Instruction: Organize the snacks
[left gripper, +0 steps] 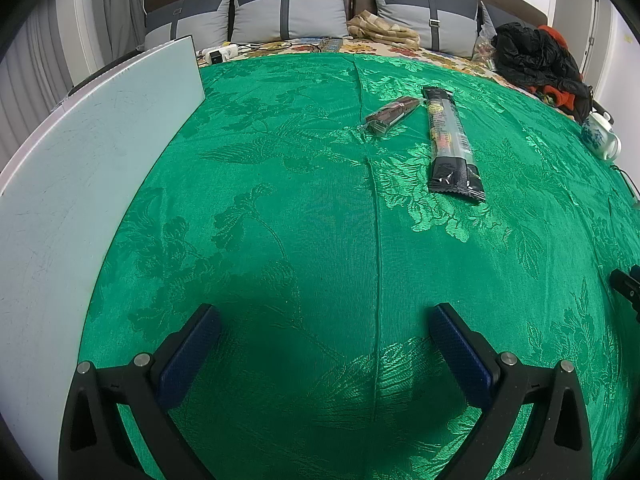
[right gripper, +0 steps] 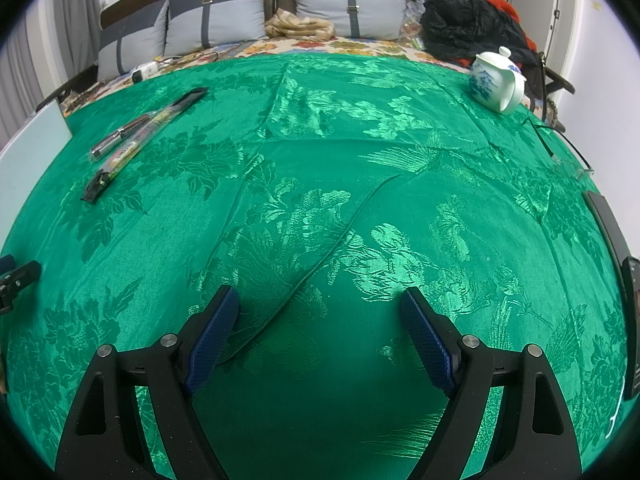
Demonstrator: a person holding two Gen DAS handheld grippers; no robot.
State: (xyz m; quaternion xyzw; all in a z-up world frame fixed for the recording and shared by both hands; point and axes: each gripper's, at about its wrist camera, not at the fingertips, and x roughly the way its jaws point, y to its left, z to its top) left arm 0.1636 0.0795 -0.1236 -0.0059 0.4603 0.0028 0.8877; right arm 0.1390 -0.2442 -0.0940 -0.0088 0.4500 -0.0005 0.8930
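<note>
Two snack packs lie on the green patterned cloth (left gripper: 280,220). A long black pack with a clear window (left gripper: 450,140) lies far right of centre in the left wrist view. A shorter clear pack of dark red-brown snacks (left gripper: 390,115) lies just left of it. Both also show far left in the right wrist view, the long pack (right gripper: 140,142) and the short pack (right gripper: 120,136). My left gripper (left gripper: 324,316) is open and empty, well short of the packs. My right gripper (right gripper: 318,300) is open and empty over bare cloth.
A pale flat board (left gripper: 80,180) lies along the left edge. A white and blue teapot (right gripper: 496,80) stands at the far right. A dark flat device (right gripper: 616,260) lies at the right edge. Pillows (left gripper: 288,12) and a black bag (left gripper: 532,56) sit behind.
</note>
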